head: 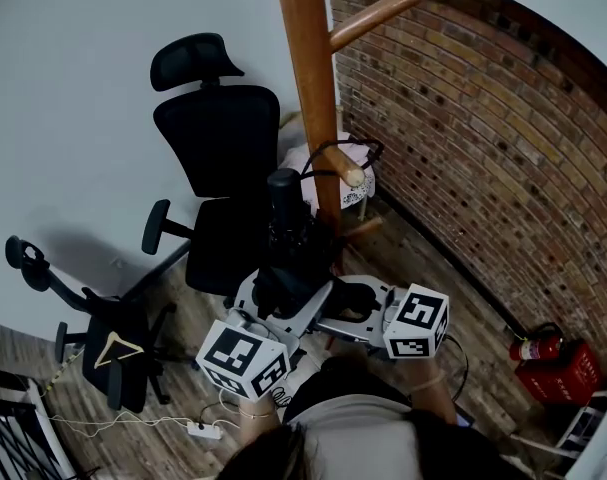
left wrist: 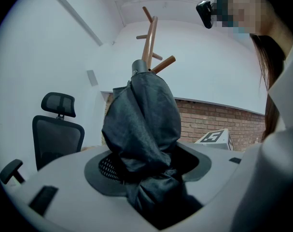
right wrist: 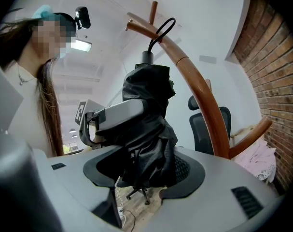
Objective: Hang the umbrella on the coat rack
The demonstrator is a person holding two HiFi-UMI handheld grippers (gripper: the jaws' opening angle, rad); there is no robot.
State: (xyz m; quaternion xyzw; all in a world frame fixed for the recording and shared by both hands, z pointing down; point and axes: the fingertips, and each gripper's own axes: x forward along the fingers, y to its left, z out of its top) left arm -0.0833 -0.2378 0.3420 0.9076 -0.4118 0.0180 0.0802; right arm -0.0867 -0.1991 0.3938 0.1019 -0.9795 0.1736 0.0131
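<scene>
A folded black umbrella stands upright next to the wooden coat rack. Its black wrist loop lies round the end of a lower peg; in the right gripper view the loop sits over a curved peg. My left gripper is shut on the umbrella's lower fabric from the left. My right gripper is shut on the umbrella from the right, just under the left gripper. The umbrella's bottom end is hidden by the jaws.
A black office chair stands left of the rack, and a second chair with a wooden hanger stands nearer. A brick wall runs along the right. Pink cloth lies behind the pole. A fire extinguisher and a power strip are on the floor.
</scene>
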